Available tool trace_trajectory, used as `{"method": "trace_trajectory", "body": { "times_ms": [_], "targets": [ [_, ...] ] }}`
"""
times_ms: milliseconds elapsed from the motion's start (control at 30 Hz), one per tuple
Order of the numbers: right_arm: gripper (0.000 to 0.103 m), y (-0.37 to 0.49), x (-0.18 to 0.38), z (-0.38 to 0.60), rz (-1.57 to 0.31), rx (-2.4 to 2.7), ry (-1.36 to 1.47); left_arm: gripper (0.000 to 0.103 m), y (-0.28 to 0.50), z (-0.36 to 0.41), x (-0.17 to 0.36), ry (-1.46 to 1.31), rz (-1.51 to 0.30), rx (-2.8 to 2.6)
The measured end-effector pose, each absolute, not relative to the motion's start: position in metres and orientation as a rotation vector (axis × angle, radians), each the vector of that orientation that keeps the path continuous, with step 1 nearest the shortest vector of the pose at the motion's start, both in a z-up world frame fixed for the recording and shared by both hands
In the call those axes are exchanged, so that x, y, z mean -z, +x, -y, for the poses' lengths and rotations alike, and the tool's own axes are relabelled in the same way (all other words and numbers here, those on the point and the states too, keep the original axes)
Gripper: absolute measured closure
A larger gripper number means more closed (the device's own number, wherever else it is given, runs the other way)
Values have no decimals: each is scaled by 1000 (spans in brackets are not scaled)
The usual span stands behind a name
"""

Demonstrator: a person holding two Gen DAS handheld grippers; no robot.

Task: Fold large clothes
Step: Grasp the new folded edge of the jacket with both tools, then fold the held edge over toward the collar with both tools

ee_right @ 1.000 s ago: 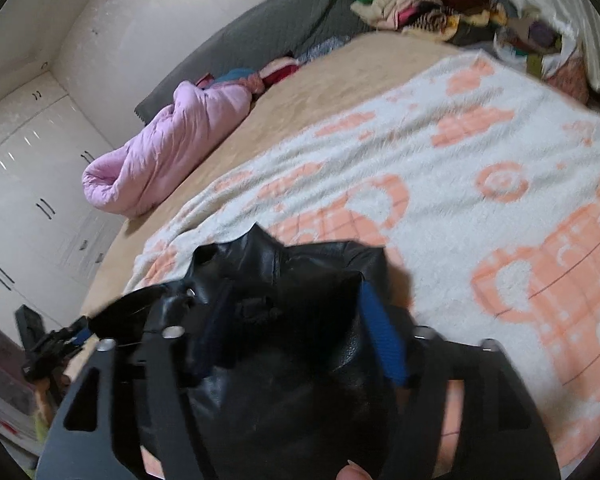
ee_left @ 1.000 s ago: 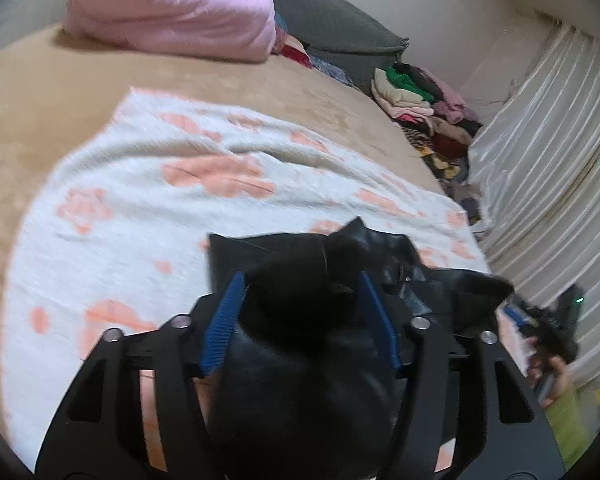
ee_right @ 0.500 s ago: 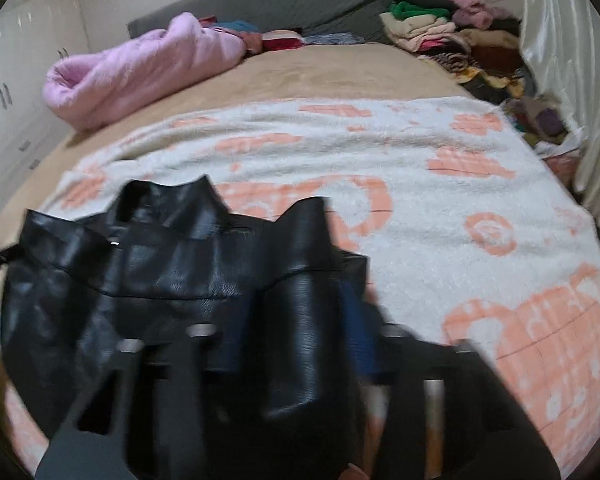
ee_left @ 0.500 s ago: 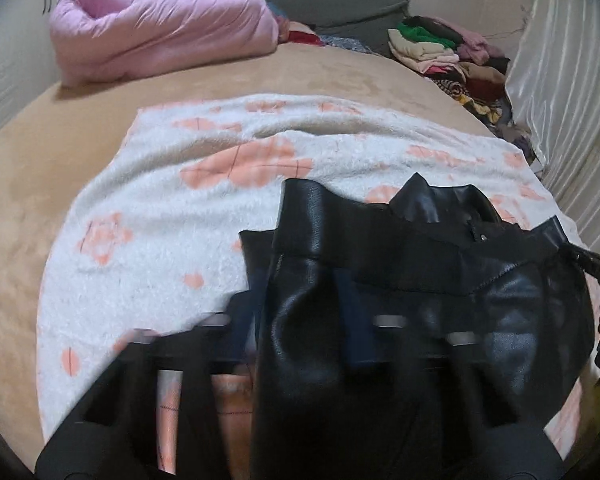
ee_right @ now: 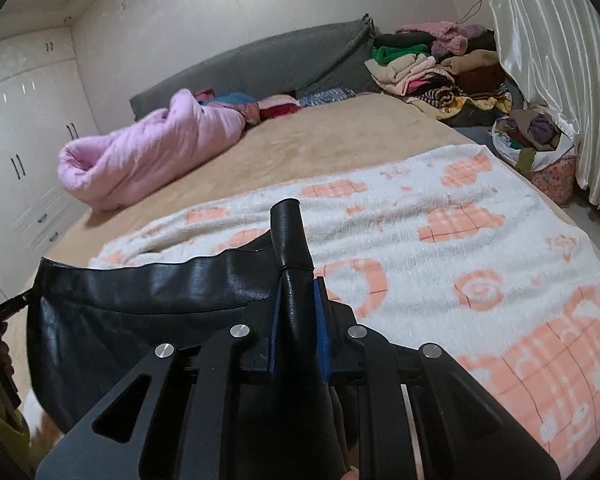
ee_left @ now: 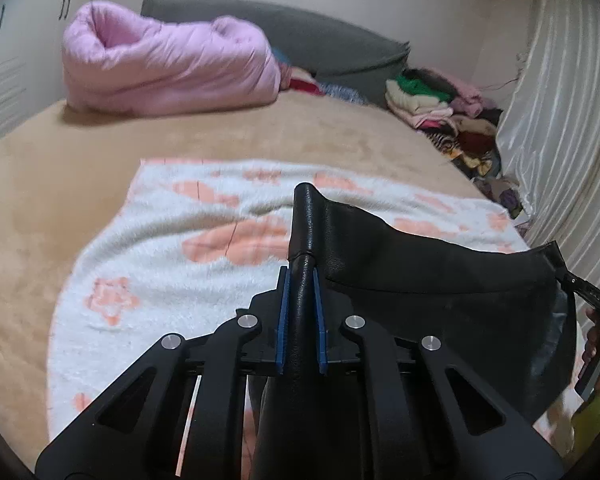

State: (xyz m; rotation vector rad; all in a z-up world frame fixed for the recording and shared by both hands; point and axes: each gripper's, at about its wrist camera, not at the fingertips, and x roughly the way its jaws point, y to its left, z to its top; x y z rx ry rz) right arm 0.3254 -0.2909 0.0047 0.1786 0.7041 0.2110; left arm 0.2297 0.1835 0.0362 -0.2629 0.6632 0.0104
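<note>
Both claws have just been closing: left claw (ee_left: 300, 280) and right claw (ee_right: 296, 280) each pinch an edge of the black leather garment (ee_left: 440, 276) above the bed's patterned blanket (ee_left: 172, 248); keep the span taut and level, I judge

A wide bed (ee_left: 260, 140) with a tan plush cover fills both views. A white fleece blanket (ee_right: 440, 240) with orange patterns lies spread flat over its near part. Toward the grey headboard cushion (ee_left: 320, 48) rests a rolled pink quilt (ee_left: 168, 68), with a few folded items just beside it. A heap of mixed clothes (ee_right: 432, 68) sits at the far corner by the curtain.
</note>
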Motion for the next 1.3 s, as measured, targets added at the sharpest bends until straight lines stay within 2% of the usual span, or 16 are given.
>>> {"method": "trace_trajectory", "body": {
  "times_ms": [300, 633, 800, 900, 933, 967, 1033, 1067, 1133, 1300],
  "targets": [
    [89, 349, 57, 282, -853, -124, 123, 100, 260, -186, 21, -266, -816, -42],
    [84, 357, 81, 284, -934, -97, 133, 95, 263, -188, 36, -282, -853, -47],
    [80, 355, 80, 292, -944, -113, 180, 88, 261, -187, 34, -270, -855, -56],
    [69, 347, 74, 299, -936, -121, 237, 83, 257, -188, 32, -263, -854, -71],
    [59, 343, 72, 301, -933, -123, 247, 82, 257, -188, 31, -263, -855, -73],
    [39, 338, 70, 302, -933, -109, 245, 77, 256, -189, 30, -262, -855, -79],
    [35, 326, 69, 307, -931, -121, 268, 68, 254, -190, 28, -258, -859, -89],
    [31, 320, 69, 310, -934, -138, 284, 61, 253, -192, 28, -262, -859, -92],
    [22, 307, 68, 313, -943, -159, 305, 55, 249, -193, 26, -266, -862, -92],
    [10, 273, 62, 311, -932, -214, 311, 25, 229, -198, 10, -329, -825, -71]
  ]
}}
